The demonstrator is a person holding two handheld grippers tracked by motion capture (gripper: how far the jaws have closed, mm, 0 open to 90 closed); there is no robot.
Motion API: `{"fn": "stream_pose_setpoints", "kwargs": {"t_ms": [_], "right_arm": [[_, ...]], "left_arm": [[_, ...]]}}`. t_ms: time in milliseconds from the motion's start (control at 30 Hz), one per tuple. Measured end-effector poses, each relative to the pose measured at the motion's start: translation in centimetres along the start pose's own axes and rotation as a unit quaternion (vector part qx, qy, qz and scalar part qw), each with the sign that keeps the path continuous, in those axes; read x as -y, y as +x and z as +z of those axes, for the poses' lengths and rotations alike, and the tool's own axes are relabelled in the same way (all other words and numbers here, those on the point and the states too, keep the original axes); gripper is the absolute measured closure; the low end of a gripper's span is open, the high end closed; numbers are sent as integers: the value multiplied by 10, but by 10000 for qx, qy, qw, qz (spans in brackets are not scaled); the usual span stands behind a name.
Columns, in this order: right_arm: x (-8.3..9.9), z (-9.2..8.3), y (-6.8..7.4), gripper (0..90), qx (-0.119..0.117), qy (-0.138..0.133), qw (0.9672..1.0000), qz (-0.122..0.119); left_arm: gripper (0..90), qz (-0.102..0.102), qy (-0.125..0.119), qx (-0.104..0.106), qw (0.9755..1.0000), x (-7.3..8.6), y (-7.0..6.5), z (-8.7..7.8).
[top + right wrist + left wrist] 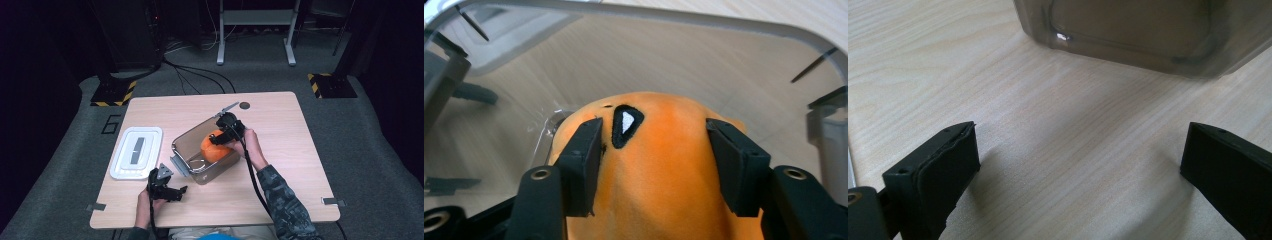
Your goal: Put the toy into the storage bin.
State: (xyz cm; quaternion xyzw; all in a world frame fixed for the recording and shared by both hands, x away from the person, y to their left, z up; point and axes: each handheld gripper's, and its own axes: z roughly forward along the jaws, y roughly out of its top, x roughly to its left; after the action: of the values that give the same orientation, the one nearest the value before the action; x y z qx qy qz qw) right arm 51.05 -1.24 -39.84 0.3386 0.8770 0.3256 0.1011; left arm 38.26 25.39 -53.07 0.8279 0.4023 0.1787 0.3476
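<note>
— What was the right tool [653, 165] doing?

— Its jaws straddled the orange plush toy [664, 170], one on each flank. They looked to rest against the fabric, but I could not tell whether they truly pressed it or had let go.

— And where was the toy?

— Inside the clear plastic container [186, 137], toward its right end, sitting near the middle of the table [280, 130]. The right hand [251, 145] reached in over the container's rim from the right.

— The left tool [1078, 165]?

— Released — its jaws stood wide apart with only bare wood between them, low over the table, just short of the container's near wall. In the high view it sat at the near left, beside the container's corner.

— Anything else around?

— A white lid [136, 152] lay flat on the table to the left of the container, apart from it.
</note>
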Motion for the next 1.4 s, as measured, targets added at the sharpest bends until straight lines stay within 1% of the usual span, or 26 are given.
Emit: {"fn": "stream_pose_setpoints", "kwargs": {"t_ms": [33, 67, 100, 133, 167, 200, 300, 433, 467, 533, 567, 600, 633, 767, 900, 1067, 1167, 1200, 1267, 1300, 1333, 1400], "right_arm": [[0, 2, 1, 408, -21, 71, 10000, 23], [0, 3, 0, 405, -16, 69, 10000, -16], [0, 5, 0, 388, -16, 114, 9999, 54], [1, 6, 0, 371, -32, 153, 9999, 69], [1, 8, 0, 340, -12, 247, 9996, 127], [1, 10, 0, 335, 20, 298, 9995, 110], [0, 9, 1, 306, 31, 276, 9995, 126], [0, 7, 0, 276, -10, 238, 9996, 156], [0, 4, -1, 239, -52, 154, 9997, 197], [1, 1, -3, 212, -37, 78, 9998, 191], [1, -1, -3, 192, -19, 9, 9997, 237], [1, -1, -3, 192, -19, 9, 9997, 237], [2, -7, -7, 161, -5, -80, 9997, 251], [4, -14, -10, 151, 22, -169, 9994, 308], [7, -26, -11, 142, 15, -357, 9988, 340], [12, -40, -13, 131, 47, -537, 9981, 299], [19, -51, -16, 118, 97, -599, 9977, 291], [21, -53, -18, 109, 123, -648, 9975, 265], [24, -56, -19, 99, 148, -662, 9973, 271], [30, -62, -23, 82, 198, -744, 9967, 241], [33, -64, -23, 78, 196, -746, 9966, 286], [38, -68, -26, 63, 261, -794, 9962, 258]], "left_arm": [[18, 4, 1, -1, 10000, 0, 0, 0], [19, 11, 16, -8, 10000, 0, 0, 0], [19, -1, 14, -4, 10000, 0, 0, 0], [19, 8, 14, -8, 10000, 0, 0, 0], [19, 0, 14, -4, 10000, 0, 0, 0], [20, -1, 13, -4, 10000, 0, 0, 0], [20, -8, 12, -3, 10000, 0, 0, 0], [21, -5, 12, -6, 10000, 0, 0, 0], [20, -10, 12, -4, 10000, 0, 0, 0], [20, -3, 12, -8, 10000, 0, 0, 0], [20, -17, 12, -1, 10000, 0, 0, 0], [20, -17, 12, -1, 10000, 0, 0, 0], [21, -14, 11, -6, 10000, 0, 0, 0], [20, -10, 25, 14, 10000, 0, 0, -1], [20, -12, 25, 12, 10000, 0, 0, 0], [20, -1, 26, 6, 10000, 0, 0, -1], [20, -7, 25, 11, 10000, 0, 0, 0], [20, 5, 27, 5, 10000, 0, 0, -1], [20, -7, 25, 12, 10000, 0, 0, 0], [20, -15, 26, 15, 10000, 0, 0, 0], [20, -4, 25, 8, 10000, 0, 0, 0], [20, -10, 26, 12, 10000, 0, 0, 0]]}}
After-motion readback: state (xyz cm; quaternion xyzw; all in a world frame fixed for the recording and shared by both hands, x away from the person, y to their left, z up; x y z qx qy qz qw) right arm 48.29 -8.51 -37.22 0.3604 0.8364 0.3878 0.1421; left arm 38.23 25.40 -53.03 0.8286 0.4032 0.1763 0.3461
